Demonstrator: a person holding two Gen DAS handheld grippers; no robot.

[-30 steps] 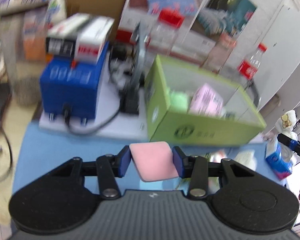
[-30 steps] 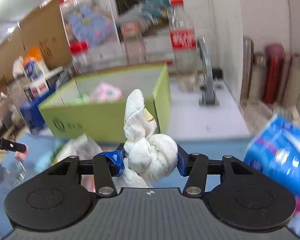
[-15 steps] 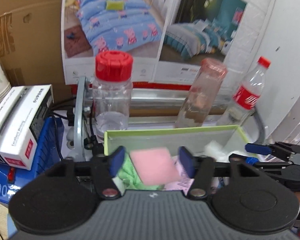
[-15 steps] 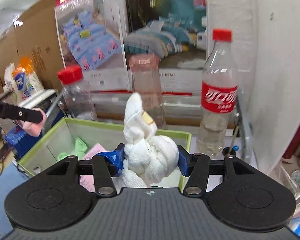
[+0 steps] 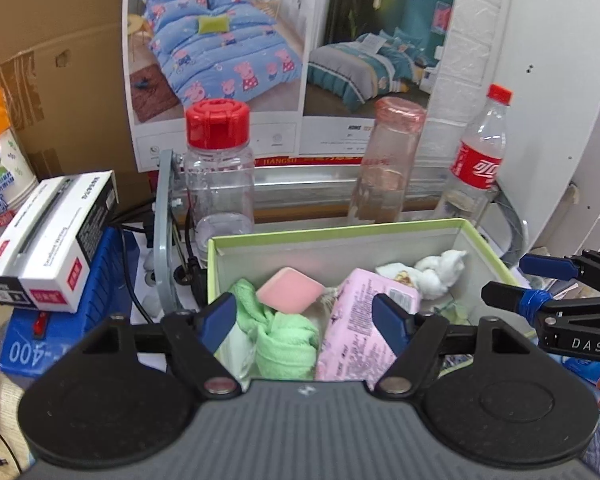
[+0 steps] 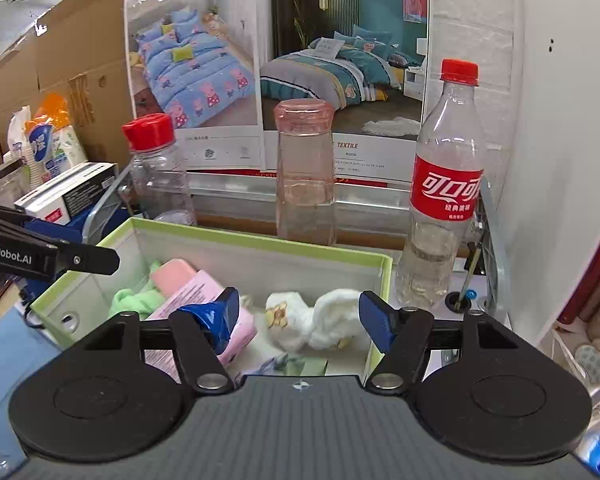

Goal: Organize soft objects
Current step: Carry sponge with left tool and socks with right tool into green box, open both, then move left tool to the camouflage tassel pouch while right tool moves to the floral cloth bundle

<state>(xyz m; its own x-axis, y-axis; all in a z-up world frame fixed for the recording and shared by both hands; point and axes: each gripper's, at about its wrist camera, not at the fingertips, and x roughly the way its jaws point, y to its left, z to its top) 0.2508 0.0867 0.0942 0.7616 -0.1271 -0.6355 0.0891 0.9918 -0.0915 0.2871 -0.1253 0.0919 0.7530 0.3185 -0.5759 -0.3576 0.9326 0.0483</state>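
A green box [image 5: 340,230] [image 6: 260,246] holds soft things. A pink sponge [image 5: 290,290] [image 6: 174,274] lies on a green cloth [image 5: 282,338] [image 6: 134,300], beside a pink tissue pack [image 5: 360,330] [image 6: 198,294]. A white knotted towel [image 5: 432,272] [image 6: 320,320] lies at the box's right end. My left gripper [image 5: 310,322] is open and empty above the box's near side. My right gripper [image 6: 298,316] is open and empty above the towel; it also shows in the left wrist view [image 5: 540,284].
Behind the box stand a red-capped jar [image 5: 220,172] [image 6: 158,168], a pink clear bottle [image 5: 388,160] [image 6: 305,172] and a cola bottle [image 5: 476,160] [image 6: 444,184]. A white carton [image 5: 48,240] sits on a blue device [image 5: 60,332] at left. Posters and cardboard back the scene.
Both grippers moved over the green box and opened. The pink sponge dropped from the left gripper and the white towel from the right; both now lie in the box.
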